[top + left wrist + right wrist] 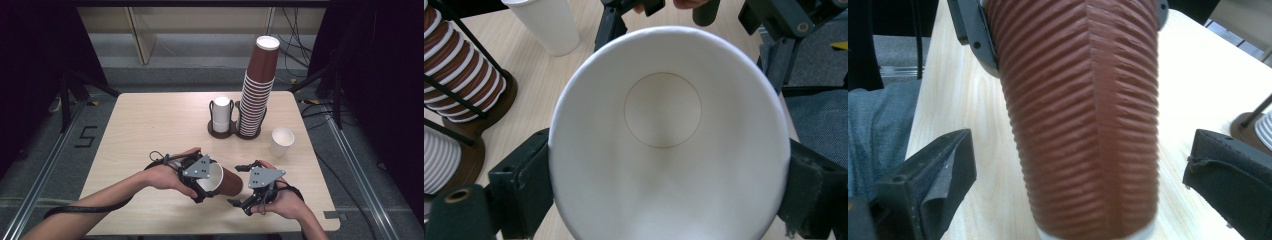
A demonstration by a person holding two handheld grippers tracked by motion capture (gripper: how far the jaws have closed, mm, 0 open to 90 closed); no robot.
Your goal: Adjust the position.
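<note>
Left gripper (pixel 202 182) fingers are clamping the brown cup (pixel 222 181) sideways; right gripper (pixel 243 185) fingers are standing wide at 3 o'clock. Risk: the rim is deforming, so the cup could slip.

We read just one sign, a black figure 5 (pixel 86 136) marked on the grey floor (pixel 45 150) to the left of the table (pixel 150 120), and nothing else legible

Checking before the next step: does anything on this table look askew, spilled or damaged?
Nothing looks spilled or damaged. The tall stack of ribbed brown paper cups leans right. A white paper cup stands alone outside the holder. The left gripper holds a brown ribbed cup sideways.
</note>
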